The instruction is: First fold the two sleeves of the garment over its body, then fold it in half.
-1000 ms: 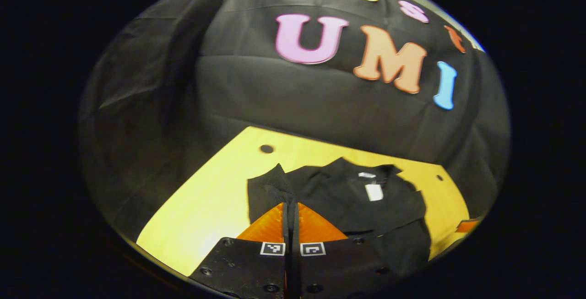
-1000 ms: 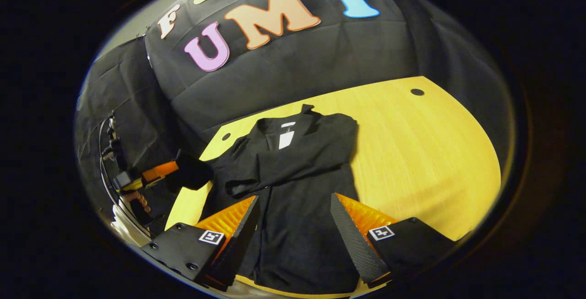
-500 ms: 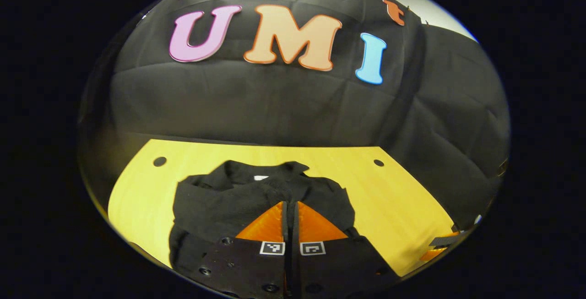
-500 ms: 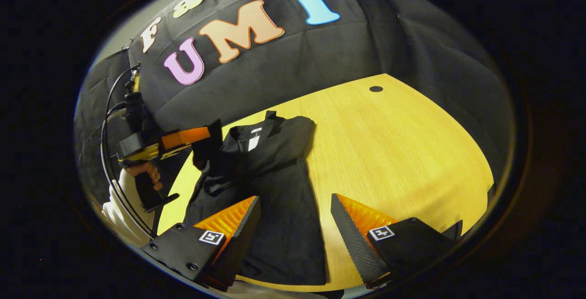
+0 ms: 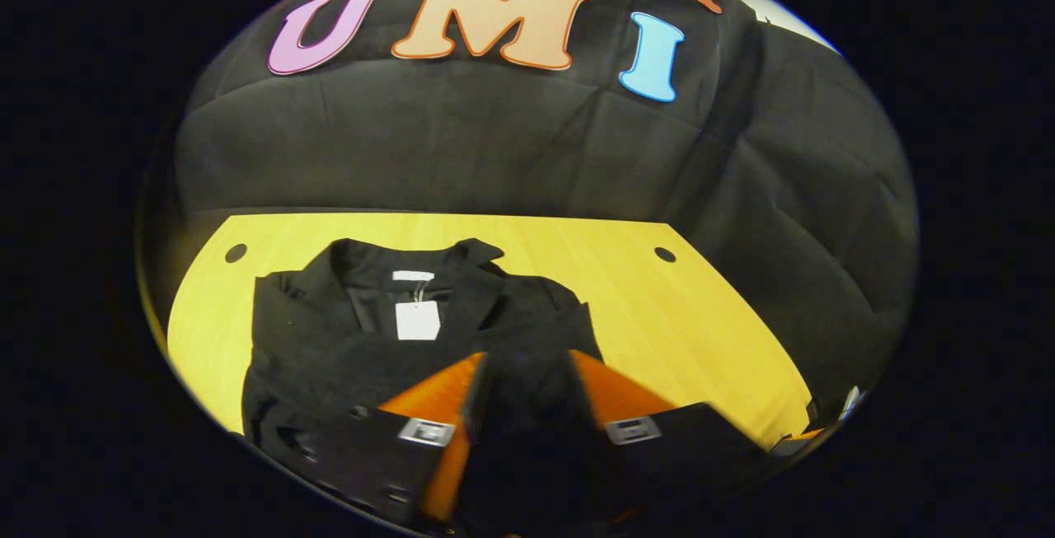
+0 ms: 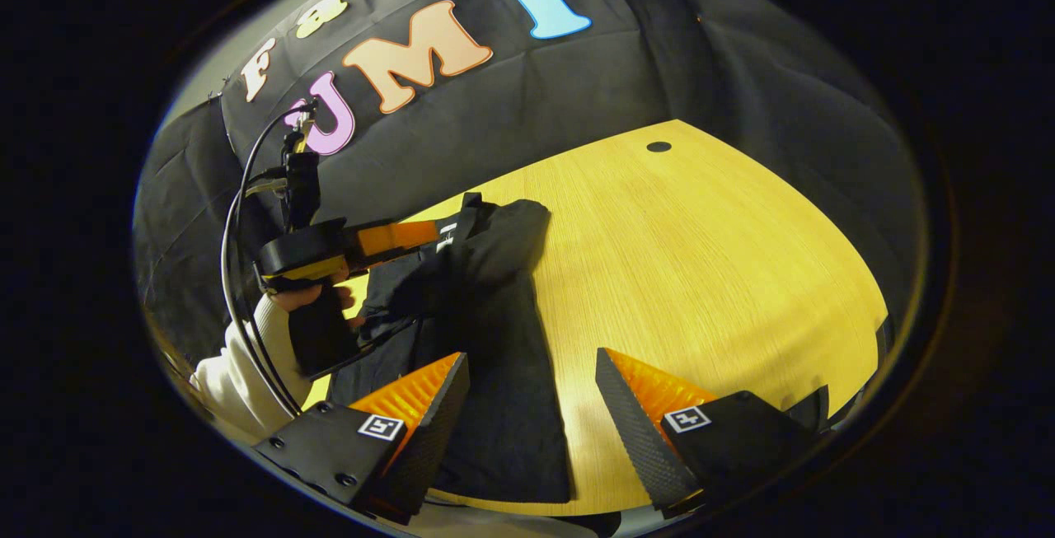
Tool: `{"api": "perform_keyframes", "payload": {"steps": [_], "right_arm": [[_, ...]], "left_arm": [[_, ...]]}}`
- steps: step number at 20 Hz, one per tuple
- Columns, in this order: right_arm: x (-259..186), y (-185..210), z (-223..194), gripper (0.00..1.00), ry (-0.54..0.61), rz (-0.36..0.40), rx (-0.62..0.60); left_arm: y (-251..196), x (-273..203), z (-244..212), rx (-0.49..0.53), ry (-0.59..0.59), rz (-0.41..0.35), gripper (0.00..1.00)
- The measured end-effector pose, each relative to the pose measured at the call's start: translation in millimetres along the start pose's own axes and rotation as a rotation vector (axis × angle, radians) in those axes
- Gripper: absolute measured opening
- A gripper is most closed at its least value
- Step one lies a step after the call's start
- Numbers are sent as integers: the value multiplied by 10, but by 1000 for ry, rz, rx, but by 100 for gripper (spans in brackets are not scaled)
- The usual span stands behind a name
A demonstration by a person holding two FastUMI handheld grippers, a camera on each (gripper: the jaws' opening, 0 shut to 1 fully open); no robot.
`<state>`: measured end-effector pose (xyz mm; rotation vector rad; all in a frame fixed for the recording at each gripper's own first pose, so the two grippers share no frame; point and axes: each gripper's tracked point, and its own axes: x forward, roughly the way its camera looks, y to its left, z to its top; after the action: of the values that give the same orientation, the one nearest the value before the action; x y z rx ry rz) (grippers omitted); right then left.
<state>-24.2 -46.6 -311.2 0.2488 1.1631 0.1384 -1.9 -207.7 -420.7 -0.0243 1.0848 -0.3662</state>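
Observation:
A black collared garment (image 5: 330,332) with a white tag (image 5: 416,320) lies flat on the yellow wooden table (image 5: 684,332). My left gripper (image 5: 526,365) hovers over the garment's chest with its fingers parted; dark sleeve cloth lies loosely between them, and the view is blurred. In the right gripper view the left gripper (image 6: 429,233) hangs above the garment (image 6: 494,315) near the collar, held by a hand. My right gripper (image 6: 532,373) stands open low over the garment's lower edge, one finger over cloth, the other over bare table, holding nothing.
Round holes mark the table's far corners (image 5: 236,253) (image 5: 664,254) (image 6: 658,146). A person's hand and white sleeve (image 6: 247,357) and a looping cable (image 6: 239,217) sit left of the garment. Bare tabletop (image 6: 700,258) spreads to the right. The table's front edge runs below my right fingers.
My left gripper carried the sleeve from the garment's left side across onto its body, then its fingers parted. The right gripper stayed open, shifting only slightly.

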Motion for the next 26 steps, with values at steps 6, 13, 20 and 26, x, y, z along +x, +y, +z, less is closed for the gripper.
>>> {"api": "perform_keyframes", "payload": {"steps": [6,13,20,26], "right_arm": [[-47,3,-262,98,51,2,-55],[-109,-16,-990,99,203,-33,-133],[10,30,-1481,99,309,-50,-143],[116,-1,-1655,99,351,-100,-213]], "left_arm": [[192,-525,210,34,-103,-12,95],[1725,-1941,-452,107,-85,254,94],[2093,-2878,-1831,-39,162,348,95],[2133,-2941,-2360,-103,270,352,96]]}}
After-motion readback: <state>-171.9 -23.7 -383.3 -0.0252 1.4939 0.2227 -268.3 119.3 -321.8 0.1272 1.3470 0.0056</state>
